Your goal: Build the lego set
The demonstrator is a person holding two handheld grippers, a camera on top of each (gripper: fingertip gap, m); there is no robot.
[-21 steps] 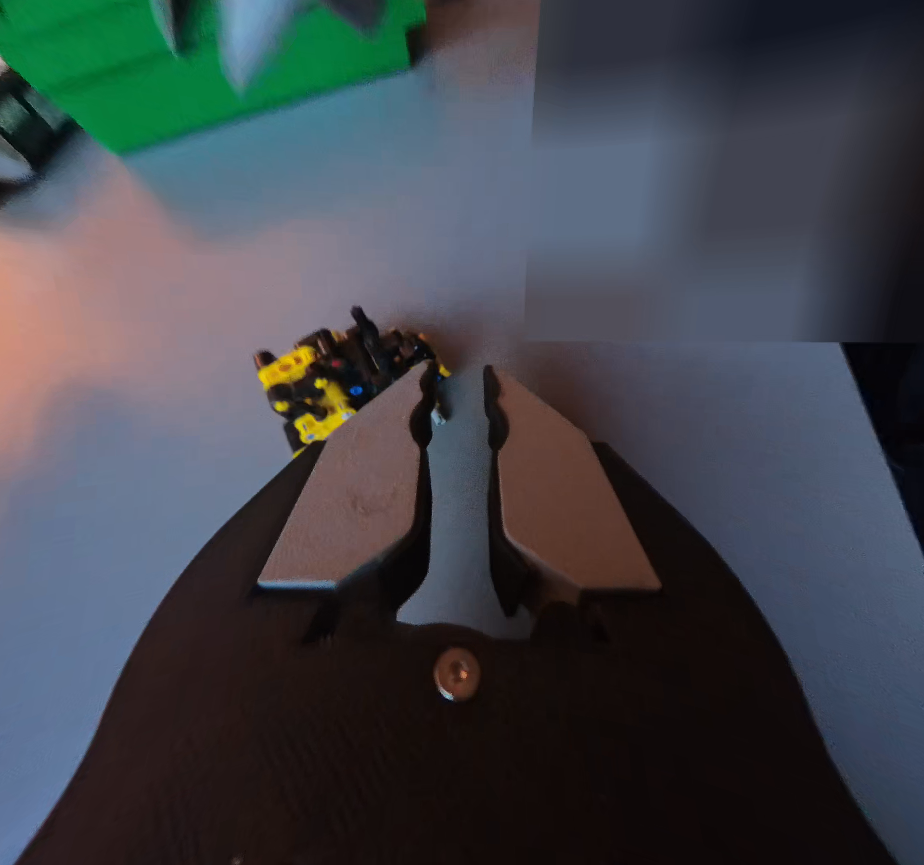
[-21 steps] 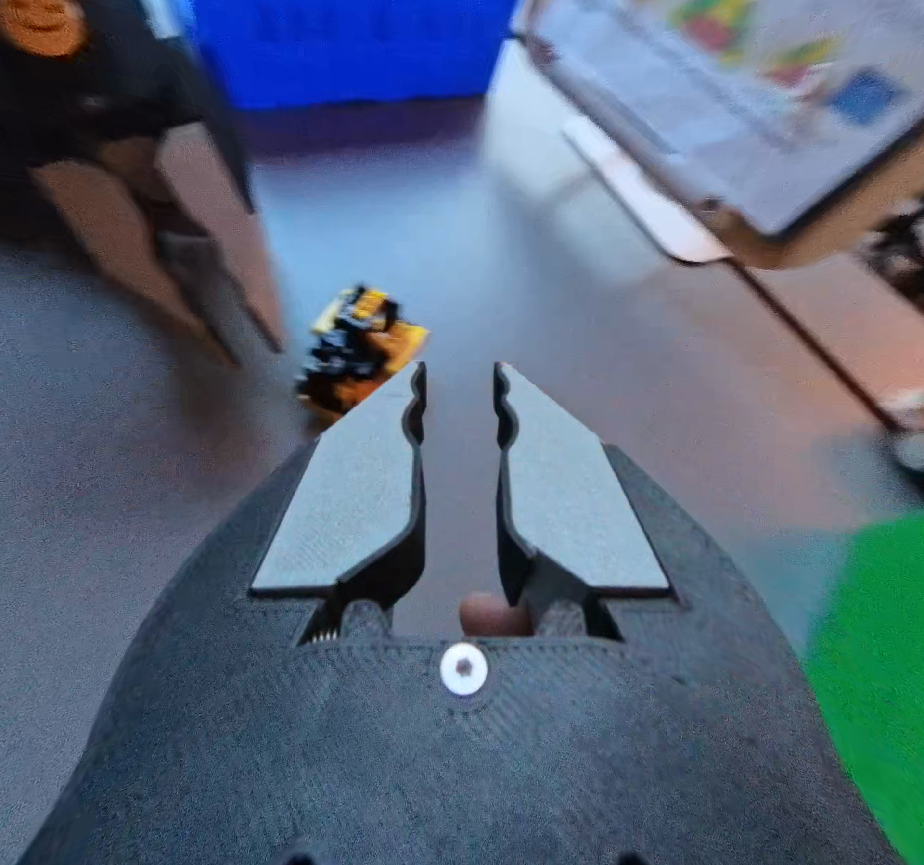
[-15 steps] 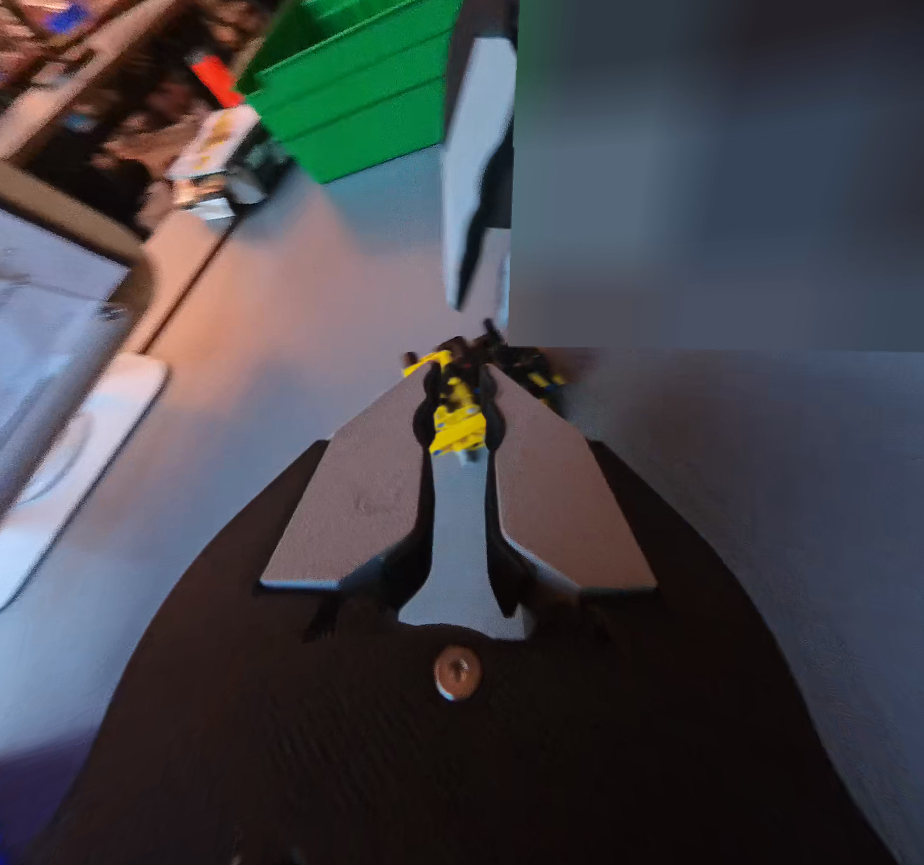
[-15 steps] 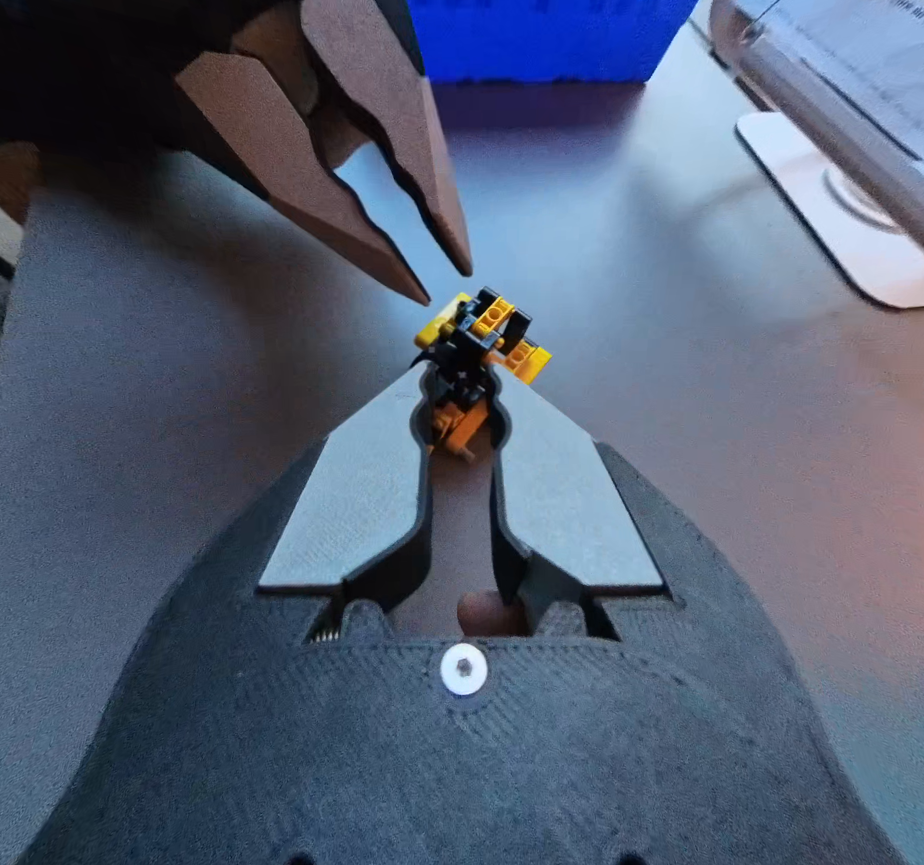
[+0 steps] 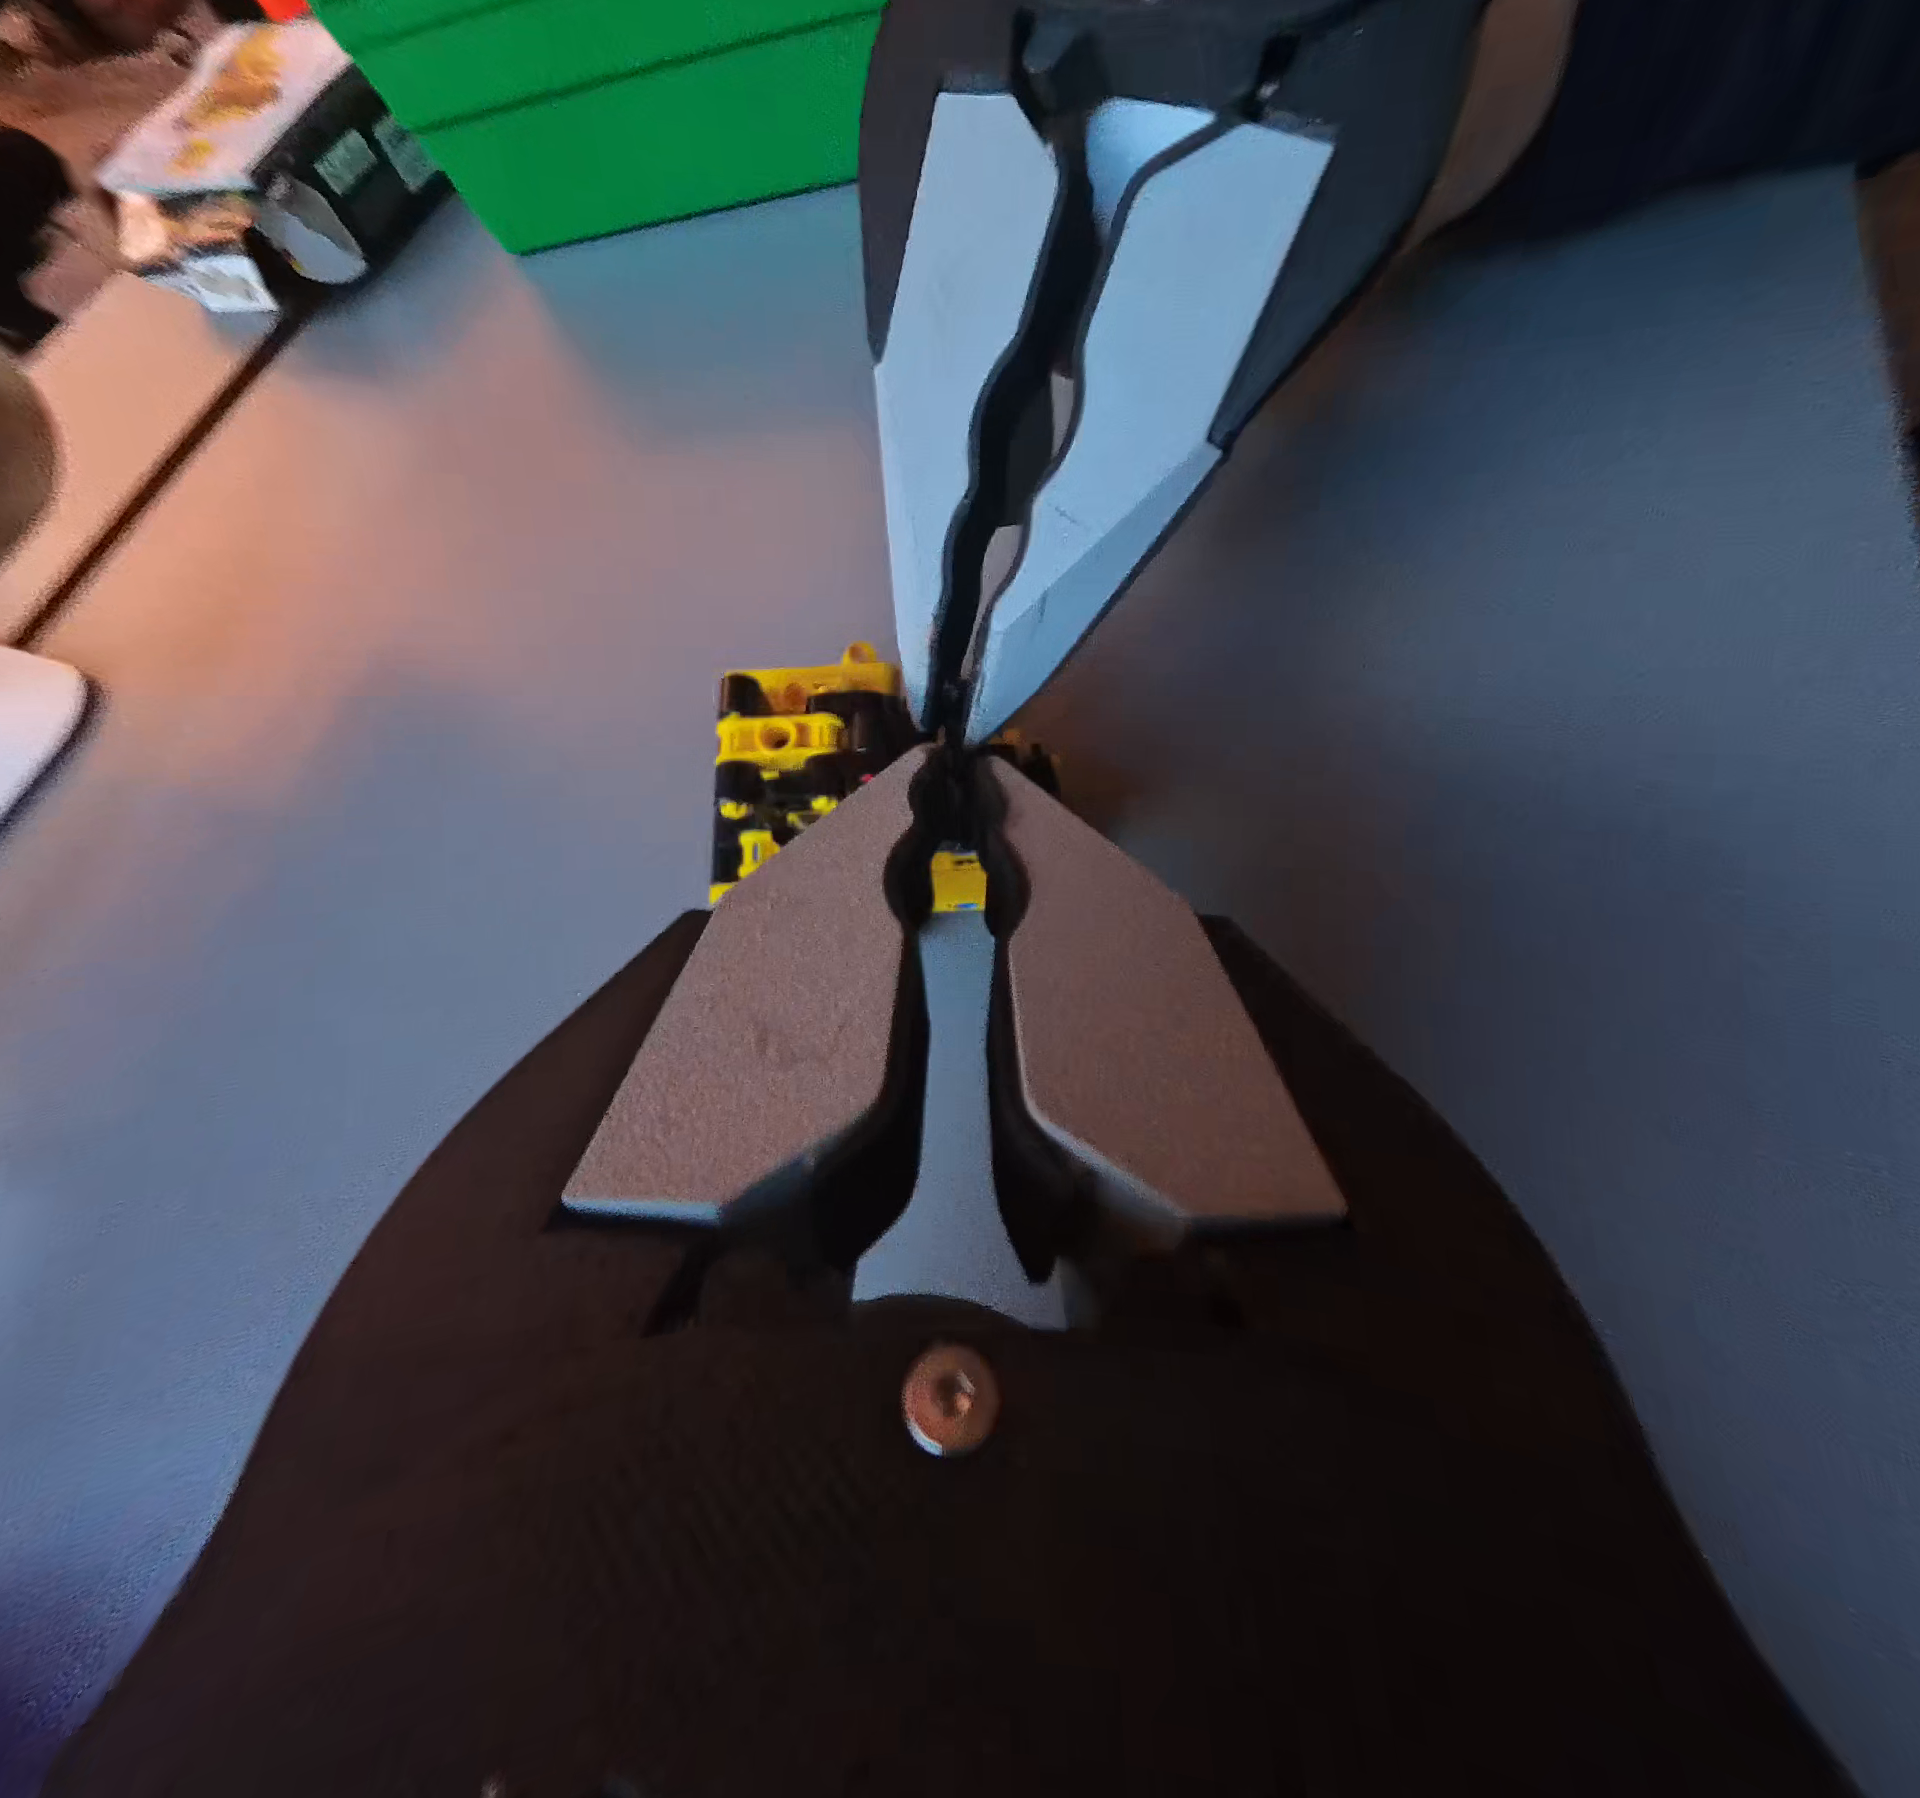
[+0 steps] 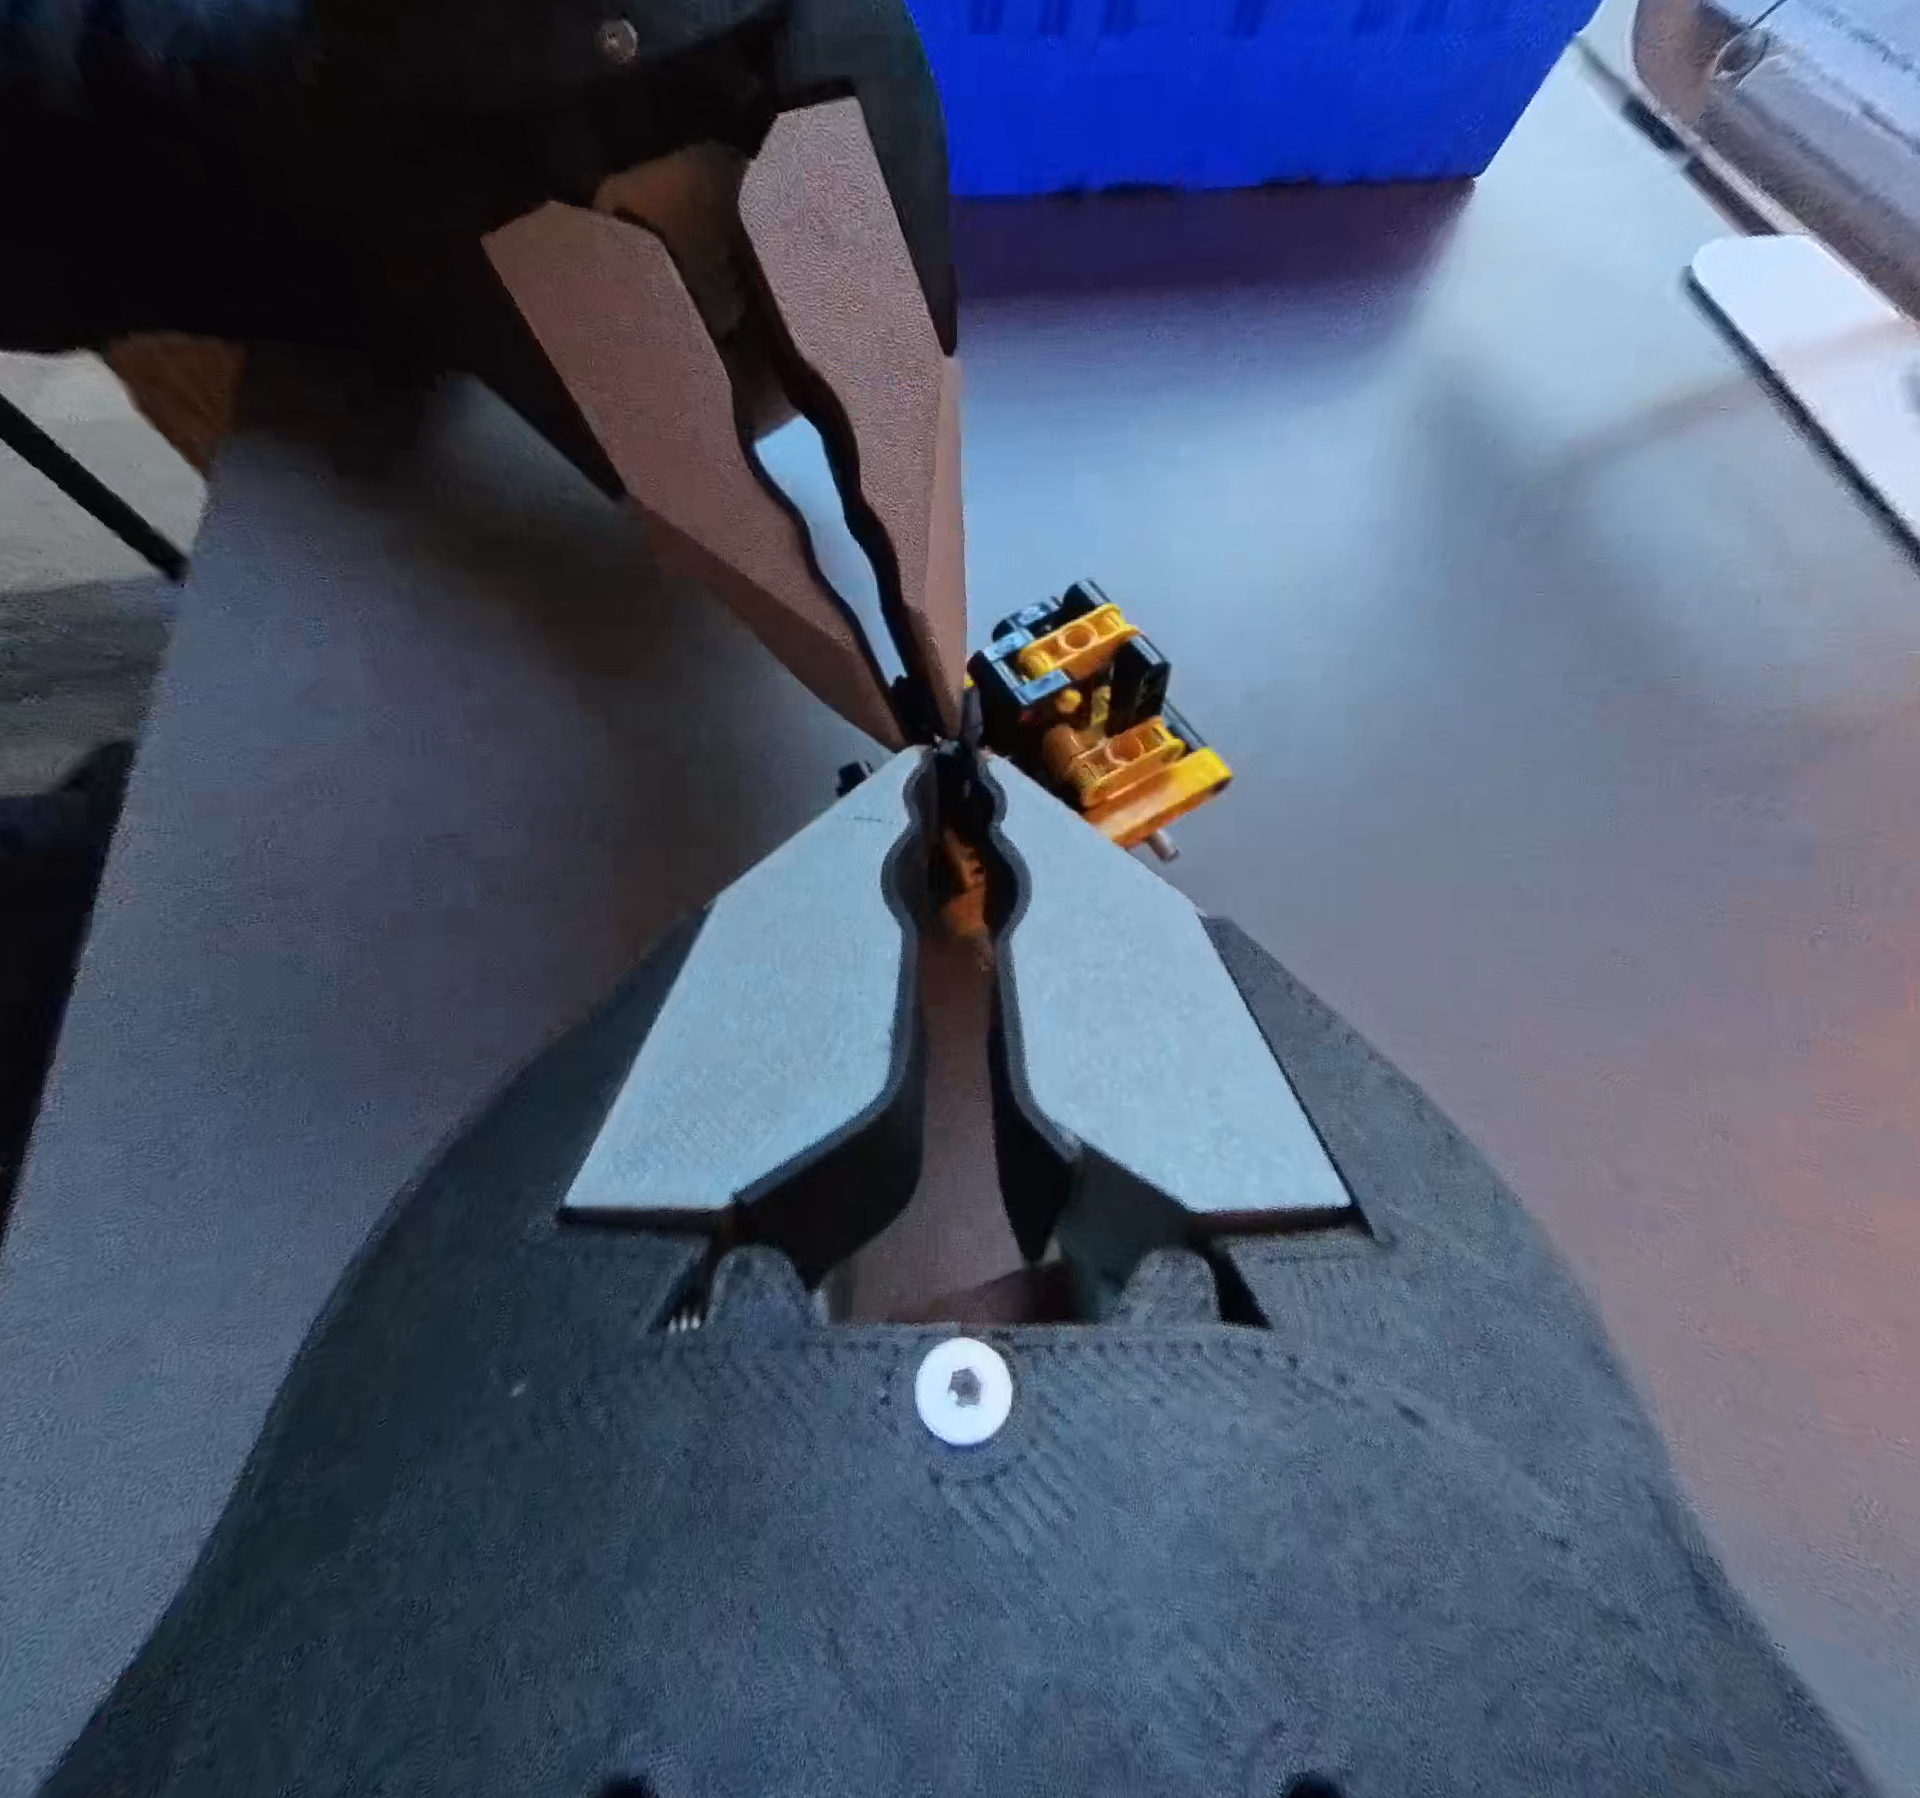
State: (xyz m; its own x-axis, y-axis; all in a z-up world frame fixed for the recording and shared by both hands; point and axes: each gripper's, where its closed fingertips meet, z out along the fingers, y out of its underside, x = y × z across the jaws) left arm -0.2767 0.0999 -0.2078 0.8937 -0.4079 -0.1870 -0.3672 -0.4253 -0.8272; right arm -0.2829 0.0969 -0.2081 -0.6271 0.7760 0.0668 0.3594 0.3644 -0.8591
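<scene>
A small yellow and black lego model (image 5: 795, 761) sits on the grey table (image 5: 364, 917); it also shows in the right wrist view (image 6: 1101, 709). My left gripper (image 5: 951, 766), with brown pads, is shut on a thin black part at the model's right end. My right gripper (image 6: 951, 766), with grey pads, is shut on the same black part from the opposite side. The two grippers meet tip to tip: the right gripper (image 5: 951, 709) comes in from above in the left wrist view, and the left gripper (image 6: 920, 725) from the upper left in the right wrist view. The pinched part is mostly hidden.
Stacked green bins (image 5: 623, 55) stand at the far side in the left wrist view, with a small printed box (image 5: 229, 159) to their left. A blue bin (image 6: 1195, 34) and a white stand base (image 6: 1818, 346) under a tilted screen show in the right wrist view.
Both grippers have swung in over the model from apart and closed their fingers on its black part. The model now lies between the two sets of tips.
</scene>
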